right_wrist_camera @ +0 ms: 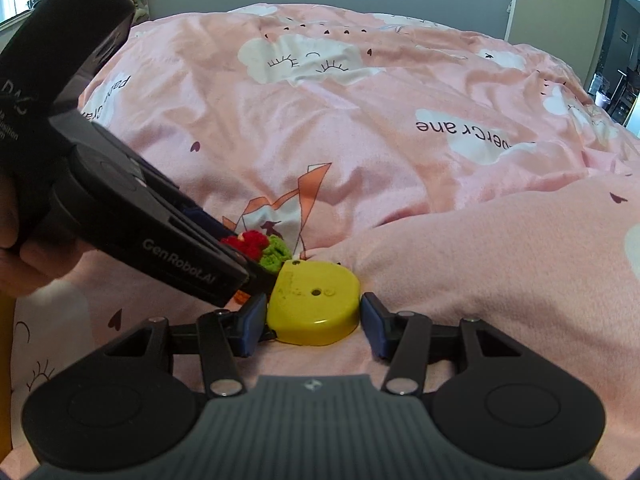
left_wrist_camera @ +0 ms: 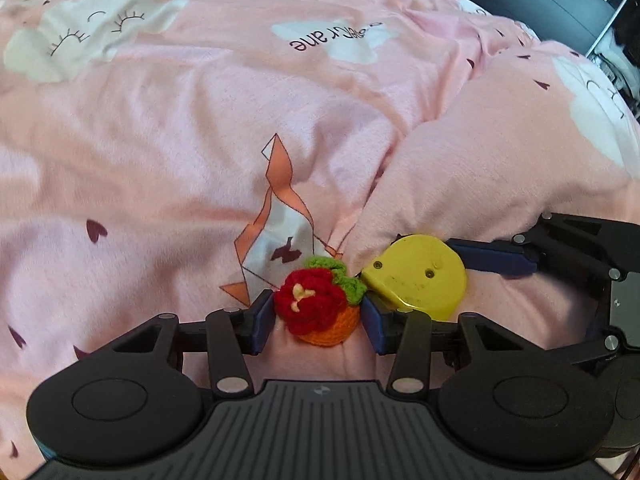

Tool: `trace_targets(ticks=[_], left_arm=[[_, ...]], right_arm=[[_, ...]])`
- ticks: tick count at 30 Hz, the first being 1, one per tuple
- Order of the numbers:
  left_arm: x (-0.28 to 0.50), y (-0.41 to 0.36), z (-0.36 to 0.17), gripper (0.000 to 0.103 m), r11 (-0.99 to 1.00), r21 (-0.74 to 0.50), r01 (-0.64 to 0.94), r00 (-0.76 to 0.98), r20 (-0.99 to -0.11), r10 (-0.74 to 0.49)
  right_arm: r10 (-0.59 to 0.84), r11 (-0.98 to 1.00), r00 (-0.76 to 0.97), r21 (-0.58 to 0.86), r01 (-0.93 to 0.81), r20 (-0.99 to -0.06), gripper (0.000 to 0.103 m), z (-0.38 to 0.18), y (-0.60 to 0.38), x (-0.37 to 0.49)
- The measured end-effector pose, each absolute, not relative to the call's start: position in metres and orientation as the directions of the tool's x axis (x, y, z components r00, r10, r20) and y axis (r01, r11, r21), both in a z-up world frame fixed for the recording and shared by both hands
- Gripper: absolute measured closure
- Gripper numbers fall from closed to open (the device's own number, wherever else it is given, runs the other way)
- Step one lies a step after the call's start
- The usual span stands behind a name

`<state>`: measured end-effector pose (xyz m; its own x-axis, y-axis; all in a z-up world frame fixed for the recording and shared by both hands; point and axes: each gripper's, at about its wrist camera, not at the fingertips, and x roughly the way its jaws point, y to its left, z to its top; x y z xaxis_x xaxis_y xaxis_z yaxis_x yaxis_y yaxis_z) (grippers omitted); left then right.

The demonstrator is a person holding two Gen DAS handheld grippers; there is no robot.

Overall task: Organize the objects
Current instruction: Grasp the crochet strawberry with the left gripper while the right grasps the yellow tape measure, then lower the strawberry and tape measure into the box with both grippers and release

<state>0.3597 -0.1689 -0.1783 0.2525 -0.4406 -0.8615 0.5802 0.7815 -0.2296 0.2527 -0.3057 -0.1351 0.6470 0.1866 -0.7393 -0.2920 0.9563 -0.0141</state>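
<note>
Left wrist view, left hand-held gripper (left_wrist_camera: 318,316): spread around the crocheted flower (left_wrist_camera: 316,306), 1 blue pad close on each side; left pad seems to touch the yarn, right pad just beside it; no squeeze visible, so judged not yet pinching.
Left wrist view, crocheted flower: red bloom, green leaves, orange base; resting on the pink duvet (left_wrist_camera: 160,152), sunk slightly into the soft cloth, touching the yellow tape measure (left_wrist_camera: 418,274) at its leaf side.
Left wrist view, right hand-held gripper (left_wrist_camera: 432,276): reaching in from the right, 1 blue finger lying along the far edge of the yellow case.
Right wrist view, right hand-held gripper (right_wrist_camera: 314,322): spread around the yellow tape measure (right_wrist_camera: 314,306); left pad close to the case, right pad clear of it with a gap; not pinching.
Right wrist view, left hand-held gripper (right_wrist_camera: 256,254): angled down from the left over the crocheted flower (right_wrist_camera: 260,250), hiding most of it.
Why so placed: likely 1 item per gripper, both straddled for a paired pick-up from the bed.
Risk: neighbours touching, so closing on 1 may nudge the other.
</note>
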Motion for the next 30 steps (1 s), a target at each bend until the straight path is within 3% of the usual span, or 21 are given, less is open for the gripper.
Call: trace_targets(ticks=[9, 17, 24, 30], left_arm=[[0.329, -0.152, -0.134, 0.054, 0.811, -0.153, 0.565, 0.347, -0.847, -0.402], [0.28, -0.096, -0.055, 0.054, 0.809, -0.117, 0.576, 0.419, -0.808, -0.415], [0.214, -0.029, 0.01, 0.054, 0.79, 0.086, 0.608, 0.51, -0.804, -0.305], [0.175, 0.021, 0.011, 0.054, 0.794, 0.216, 0.568, 0.52, -0.842, -0.142]], right_arm=[[0.188, 0.96, 0.692, -0.019, -0.281, -0.697, 0.05, -0.122, -0.303, 0.236], [0.307, 0.942, 0.685, 0.108, -0.318, -0.661, 0.05, -0.083, -0.289, 0.207], [0.515, 0.833, 0.651, 0.148, -0.533, -0.558, 0.05, -0.026, -0.235, 0.17], [0.665, 0.658, 0.491, 0.131, -0.742, -0.562, 0.05, 0.001, -0.159, 0.153]])
